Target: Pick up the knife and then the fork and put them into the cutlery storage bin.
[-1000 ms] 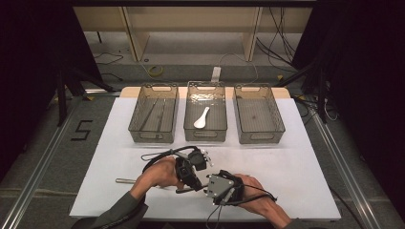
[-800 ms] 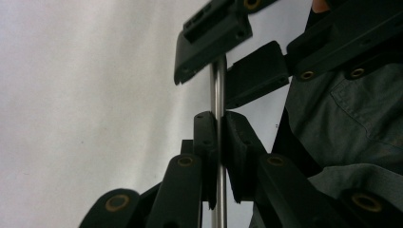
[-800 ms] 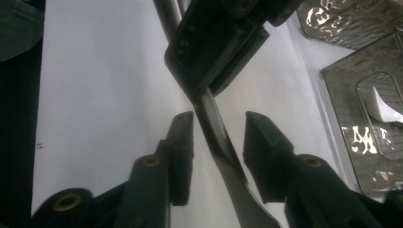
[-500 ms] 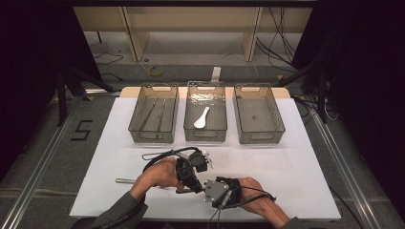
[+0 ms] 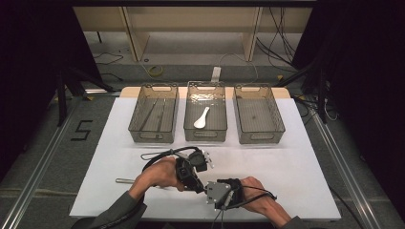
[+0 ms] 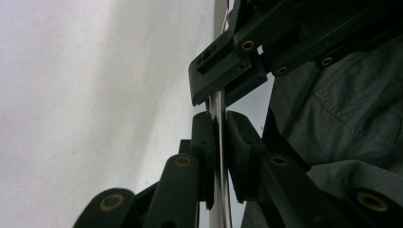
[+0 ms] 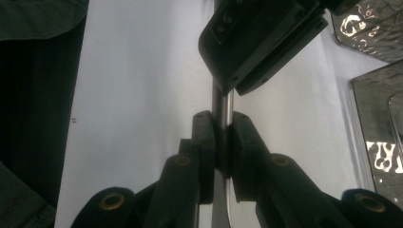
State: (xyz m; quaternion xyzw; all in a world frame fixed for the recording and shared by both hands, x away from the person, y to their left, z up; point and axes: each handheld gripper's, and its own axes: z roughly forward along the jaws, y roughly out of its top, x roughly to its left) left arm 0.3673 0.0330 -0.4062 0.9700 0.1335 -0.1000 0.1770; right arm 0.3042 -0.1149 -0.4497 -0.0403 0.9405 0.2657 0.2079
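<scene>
1. Metal rod lies low in the high view, on the white table, held by both grippers.
2. Left gripper pinches it.
3. Right gripper pinches it too.

The person is wearing dark grey-green sleeves that are reaching down to the wrists. In the left gripper view the cloth is showing a stitched pocket seam. The left hand-held gripper is looking black and chunky, with a pale grey bumpy part on top. A black cable is looping out from it. The right hand-held gripper is black too, and a grey plate is sitting on top of it. Thin black cables are trailing from it. Up close, each one's jaws are showing as black bars joined by round brass-coloured rivets, with flat black pads at the tips.
</scene>
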